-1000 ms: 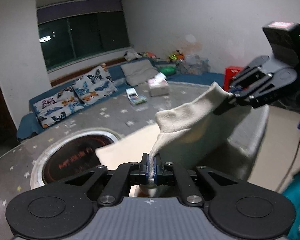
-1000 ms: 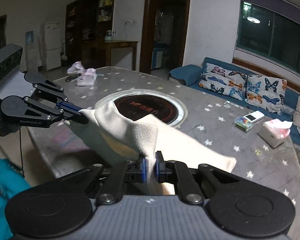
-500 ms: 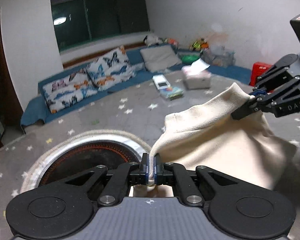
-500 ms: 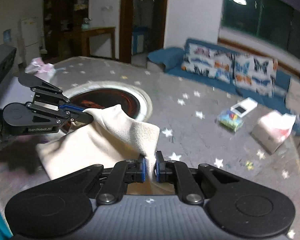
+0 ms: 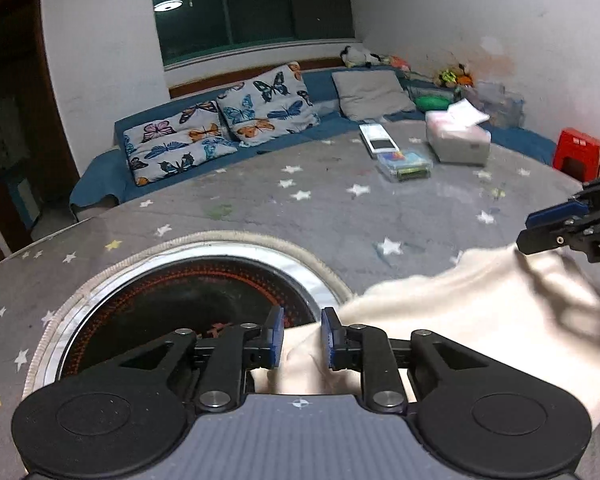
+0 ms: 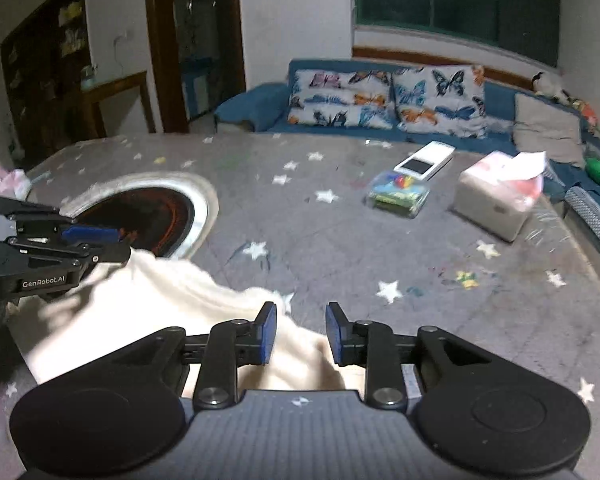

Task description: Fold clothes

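Both tongs are letting go at once. Left gripper (image 5: 301, 336) is opening, its blue pads standing apart with a bunched corner of the cloth (image 5: 480, 320) lying loose between them and, as far as the view shows, pressed by neither pad. Right gripper (image 6: 301, 334) is opening the same way: a fold of the cloth (image 6: 160, 304) is sitting in the gap nearer its left pad, and the pads are not clamping it.

Taking the burner (image 5: 188, 300), the round dark ring sunk in the star-patterned table (image 5: 340, 208), as the landmark: the cloth is lying on the table just right of the burner and touching its rim, piled and creased rather than flat. Its long axis is running from one gripper to the other, so each is sitting at one end of it, the left one at the burner end and the right one at the end away from the burner. Each gripper is pointing down and forward across the cloth, with most of the fabric lying under and behind the fingertips.

Judging from this, the fold has been laid down, and the next grasp is depending on which edge is lying free; neither hand is nearer the cloth's middle.
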